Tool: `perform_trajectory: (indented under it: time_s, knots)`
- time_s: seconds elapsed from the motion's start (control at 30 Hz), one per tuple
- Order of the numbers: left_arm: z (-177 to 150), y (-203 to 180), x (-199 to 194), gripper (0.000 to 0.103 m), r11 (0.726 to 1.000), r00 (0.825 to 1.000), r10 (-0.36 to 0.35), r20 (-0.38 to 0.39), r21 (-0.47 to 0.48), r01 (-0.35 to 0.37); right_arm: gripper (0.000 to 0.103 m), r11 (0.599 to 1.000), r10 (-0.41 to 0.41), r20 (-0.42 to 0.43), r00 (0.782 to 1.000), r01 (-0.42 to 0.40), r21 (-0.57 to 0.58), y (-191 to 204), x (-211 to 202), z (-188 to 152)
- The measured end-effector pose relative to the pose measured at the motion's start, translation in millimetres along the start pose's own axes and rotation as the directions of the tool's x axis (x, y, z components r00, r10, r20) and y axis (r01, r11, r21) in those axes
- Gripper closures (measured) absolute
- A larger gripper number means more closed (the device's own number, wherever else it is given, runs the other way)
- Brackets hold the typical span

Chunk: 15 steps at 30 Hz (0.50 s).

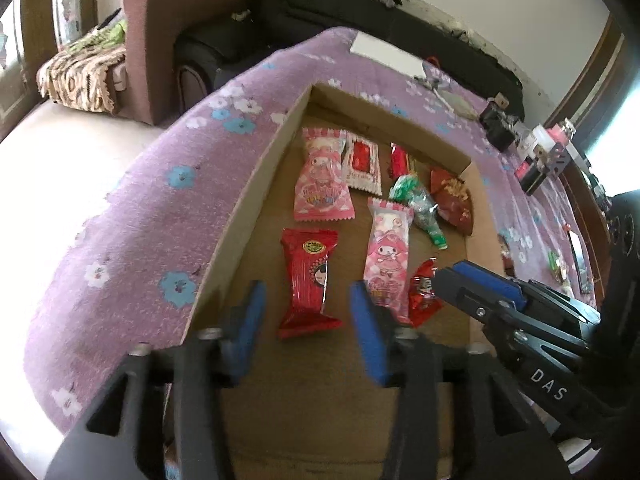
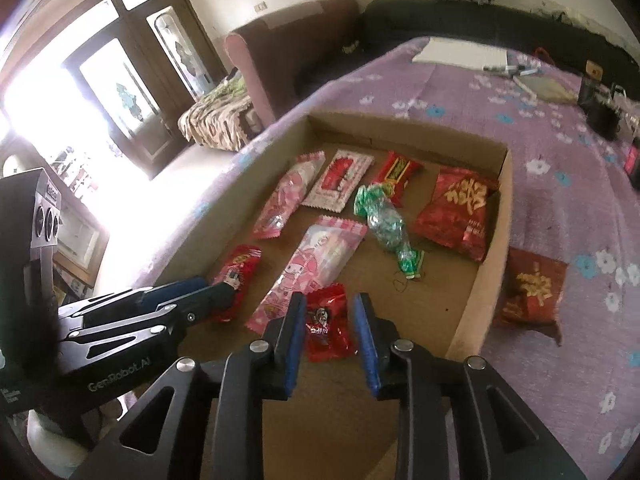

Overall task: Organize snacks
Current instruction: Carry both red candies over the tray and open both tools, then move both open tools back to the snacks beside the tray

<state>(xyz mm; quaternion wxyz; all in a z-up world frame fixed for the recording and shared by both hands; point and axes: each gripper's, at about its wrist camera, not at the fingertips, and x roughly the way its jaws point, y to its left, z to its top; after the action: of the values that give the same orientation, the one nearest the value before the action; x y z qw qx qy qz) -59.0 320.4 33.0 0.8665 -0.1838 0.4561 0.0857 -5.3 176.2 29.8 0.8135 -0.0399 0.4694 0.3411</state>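
Straddling small red packet (image 2: 326, 326): right claw (image 2: 325, 332)

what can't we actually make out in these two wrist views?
- Left wrist view: near end of the cardboard box is hidden behind the left gripper.
- Right wrist view: long red snack packet is partly covered by the left gripper's fingers.
- Both views: print on the small red packet is too small to read.
- Right wrist view: window area is blown out.
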Motion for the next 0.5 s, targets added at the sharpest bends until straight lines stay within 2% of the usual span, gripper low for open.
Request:
perform_trajectory:
  time_s: [0.13,0.3,0.43,0.5]
  knots:
    - [-4,-2,-24,0.048,1.0,0.998,0.005,0.063,-0.029,-0.003,0.075,1.0,0.007,0.053,0.999,-0.007,0.0,-2,-27,-2]
    - [-13,-14,-48,0.048,0.997,0.991,-0.054,0.124,-0.048,0.06,0.074,0.999,-0.002,0.121,0.993,-0.003,0.036,-26,-70,-17]
    - [-21,-34,-57,0.046,0.994,0.985,-0.102,0.137,-0.023,0.106,0.074,0.992,-0.062,0.168,0.984,0.042,0.119,-73,-110,-41]
    - [-25,-46,-57,0.046,0.993,0.984,-0.121,0.134,-0.003,0.122,0.074,0.979,-0.122,0.186,0.975,0.088,0.183,-106,-133,-55]
